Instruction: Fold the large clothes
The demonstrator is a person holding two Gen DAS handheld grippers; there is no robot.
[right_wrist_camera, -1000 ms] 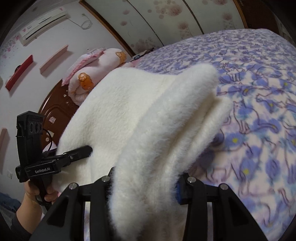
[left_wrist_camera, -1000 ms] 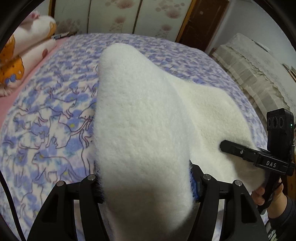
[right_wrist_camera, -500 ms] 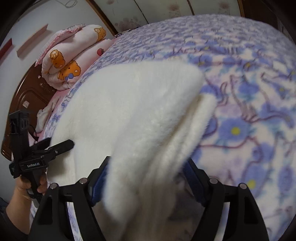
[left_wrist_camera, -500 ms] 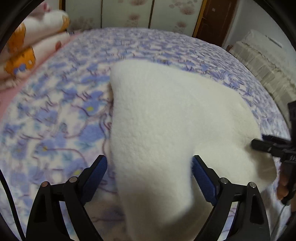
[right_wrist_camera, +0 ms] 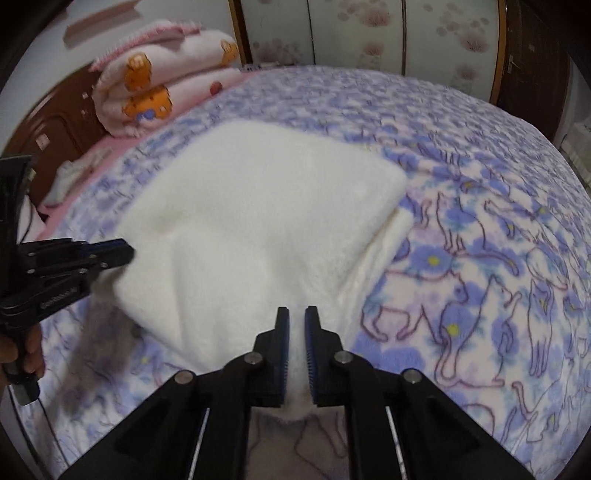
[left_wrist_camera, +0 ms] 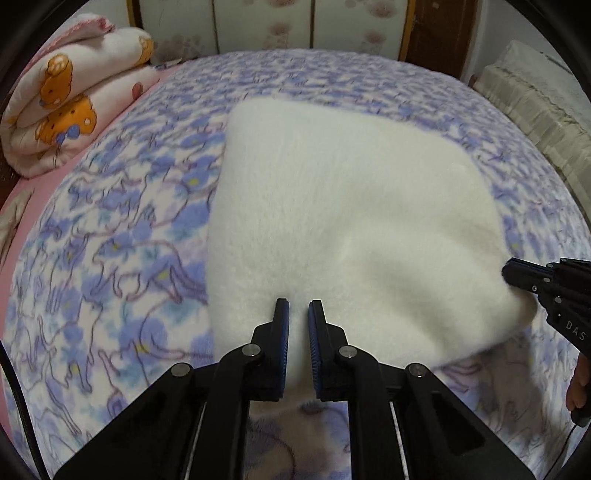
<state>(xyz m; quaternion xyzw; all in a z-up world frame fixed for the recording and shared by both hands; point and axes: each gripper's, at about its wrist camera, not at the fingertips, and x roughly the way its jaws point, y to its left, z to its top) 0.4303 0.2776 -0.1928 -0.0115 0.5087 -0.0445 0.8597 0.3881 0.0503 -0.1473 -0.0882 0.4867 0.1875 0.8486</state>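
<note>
Bed covered by a blue cat-print blanket (left_wrist_camera: 122, 258), white fleece garment (left_wrist_camera: 351, 221) lying folded flat mid-blanket. Pink bear-print quilt (left_wrist_camera: 70, 107) rolled up past the blanket's far-left edge, wardrobe panels (right_wrist_camera: 369, 33) beyond. Left gripper (left_wrist_camera: 298, 314) and right gripper (right_wrist_camera: 296, 317) both tilting down over the garment's near edge, jaws drawn together, gripping nothing.

White garment (left_wrist_camera: 354, 221); purple cat-print blanket (left_wrist_camera: 122, 258)
</note>
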